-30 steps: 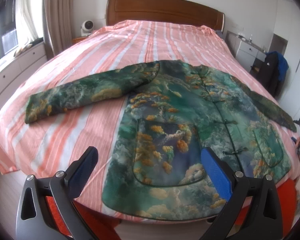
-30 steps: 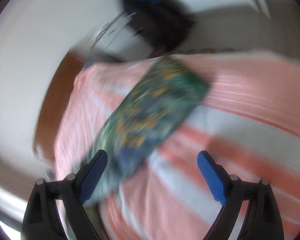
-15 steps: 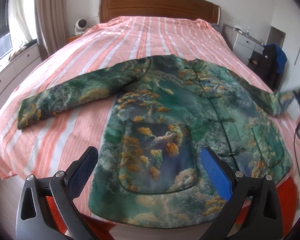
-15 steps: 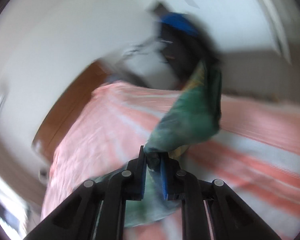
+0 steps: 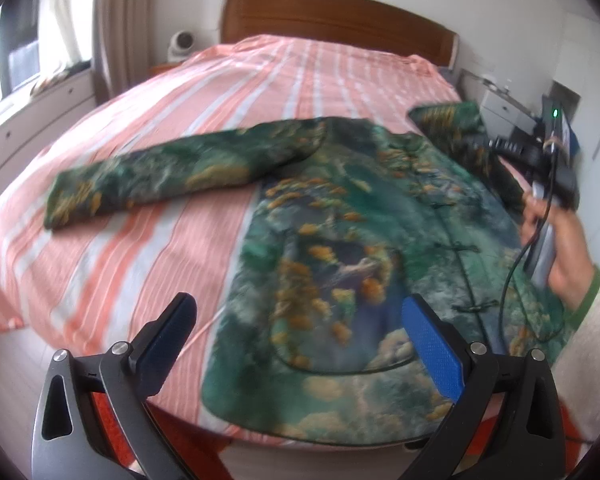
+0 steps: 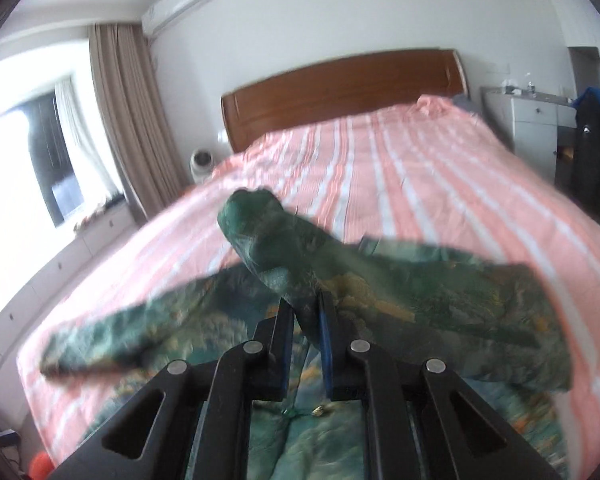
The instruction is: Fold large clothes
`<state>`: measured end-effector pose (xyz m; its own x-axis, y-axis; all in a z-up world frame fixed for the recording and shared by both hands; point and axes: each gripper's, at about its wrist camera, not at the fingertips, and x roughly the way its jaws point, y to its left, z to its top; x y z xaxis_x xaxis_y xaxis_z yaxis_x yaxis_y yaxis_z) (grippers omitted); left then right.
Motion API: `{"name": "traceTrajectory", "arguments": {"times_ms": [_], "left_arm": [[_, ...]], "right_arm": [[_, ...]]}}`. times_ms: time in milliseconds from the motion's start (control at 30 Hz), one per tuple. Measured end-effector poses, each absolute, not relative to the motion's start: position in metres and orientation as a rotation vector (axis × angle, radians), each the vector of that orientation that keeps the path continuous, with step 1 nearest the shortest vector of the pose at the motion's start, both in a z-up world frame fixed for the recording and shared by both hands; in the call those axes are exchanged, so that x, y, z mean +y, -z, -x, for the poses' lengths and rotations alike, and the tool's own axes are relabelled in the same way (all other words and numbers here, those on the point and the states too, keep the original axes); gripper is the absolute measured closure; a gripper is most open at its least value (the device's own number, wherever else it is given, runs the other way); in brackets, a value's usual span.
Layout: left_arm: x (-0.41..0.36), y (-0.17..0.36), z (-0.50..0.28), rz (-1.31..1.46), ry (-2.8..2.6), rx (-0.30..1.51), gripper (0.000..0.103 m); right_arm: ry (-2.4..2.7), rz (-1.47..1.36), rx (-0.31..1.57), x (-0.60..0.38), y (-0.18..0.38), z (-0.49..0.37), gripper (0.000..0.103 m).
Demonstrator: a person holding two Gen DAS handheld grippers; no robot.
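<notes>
With its jaws clamped on the jacket's right sleeve (image 6: 284,256), the right gripper (image 6: 305,316) was mid sleeve-fold, which next needed laying across the jacket (image 5: 364,248), while the left gripper (image 5: 300,344) hovered wide open and empty at lower centre.

You are looking at a bed (image 5: 308,68) that fills the middle of both views, its wooden headboard (image 5: 340,20) at the top centre. A pink-and-white striped sheet (image 5: 148,128) covers it, the stripes running from the headboard toward the lower edge. Directly on that sheet lies a green patterned jacket (image 5: 340,264), front side up, in the lower centre and right of the left wrist view, with one sleeve (image 5: 172,176) stretched flat toward the left.
</notes>
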<state>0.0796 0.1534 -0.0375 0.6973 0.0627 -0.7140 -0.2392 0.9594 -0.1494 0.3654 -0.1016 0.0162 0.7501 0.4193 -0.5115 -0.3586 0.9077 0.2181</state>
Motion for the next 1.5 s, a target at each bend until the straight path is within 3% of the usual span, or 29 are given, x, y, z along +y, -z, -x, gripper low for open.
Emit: {"name": "traceTrajectory", "arguments": {"times_ms": [100, 133, 167, 200, 433, 600, 900, 1000, 1500], "left_arm": [[0.166, 0.043, -0.076, 0.275, -0.203, 0.793, 0.001], [0.169, 0.043, -0.076, 0.276, -0.213, 0.791, 0.001], [0.170, 0.043, -0.076, 0.274, -0.218, 0.789, 0.001], [0.170, 0.042, -0.076, 0.271, -0.222, 0.787, 0.001], [0.157, 0.045, -0.085, 0.250, -0.202, 0.798, 0.001], [0.132, 0.049, -0.096, 0.198, -0.148, 0.832, 0.001], [0.095, 0.049, -0.102, 0.139, -0.072, 0.839, 0.001], [0.091, 0.050, -0.100, 0.122, -0.066, 0.841, 0.001], [0.103, 0.052, -0.092, 0.129, -0.114, 0.854, 0.001]], "right_arm": [[-0.434, -0.034, 0.682, -0.071, 0.022, -0.364, 0.084], [-0.450, -0.009, 0.742, -0.063, 0.037, -0.365, 0.075], [-0.491, -0.003, 0.817, -0.058, 0.051, -0.367, 0.059], [-0.519, -0.008, 0.861, -0.066, 0.056, -0.374, 0.053], [-0.592, -0.082, 0.774, -0.102, 0.023, -0.307, 0.024], [-0.587, 0.009, 0.709, -0.118, 0.019, -0.230, 0.017], [-0.441, 0.138, 0.664, -0.175, 0.038, -0.130, 0.016], [-0.351, 0.129, 0.598, -0.192, 0.041, -0.107, 0.011], [-0.329, 0.192, 0.553, -0.185, 0.056, -0.096, 0.008]]}}
